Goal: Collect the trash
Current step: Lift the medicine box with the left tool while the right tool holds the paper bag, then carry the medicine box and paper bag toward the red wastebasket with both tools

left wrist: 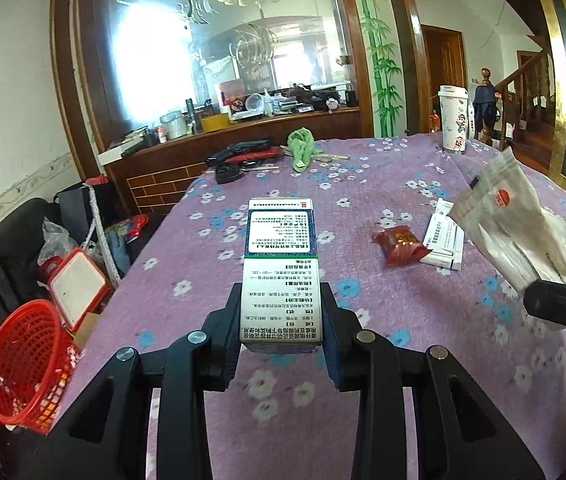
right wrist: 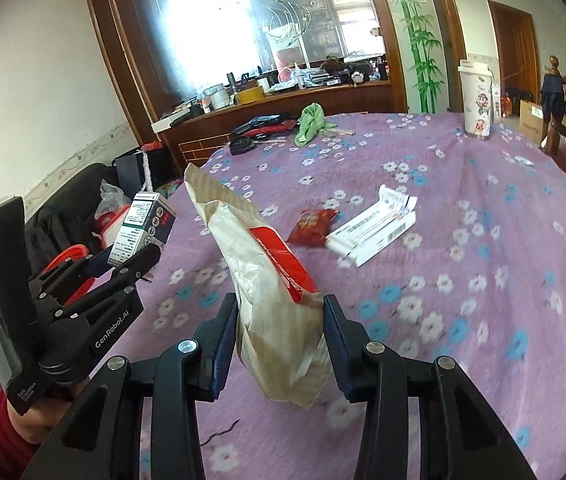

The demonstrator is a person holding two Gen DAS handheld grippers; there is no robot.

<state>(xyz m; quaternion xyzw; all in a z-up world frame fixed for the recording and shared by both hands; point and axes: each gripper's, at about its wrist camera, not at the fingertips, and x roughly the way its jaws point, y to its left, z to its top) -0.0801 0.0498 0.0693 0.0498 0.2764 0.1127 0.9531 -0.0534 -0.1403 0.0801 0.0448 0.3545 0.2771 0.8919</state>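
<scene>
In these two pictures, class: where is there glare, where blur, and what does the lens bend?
Left wrist view: glare whitens the mirror; the door frame bows. Right wrist view: the same mirror glares; the flattened white box is motion-smeared; the table edge curves.

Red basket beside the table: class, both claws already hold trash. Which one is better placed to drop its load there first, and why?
Left. The red basket sits off the table's left edge, nearest the left claw, which grips the medicine box. The right claw, holding the paper bag, would likely have to cross over.
</scene>
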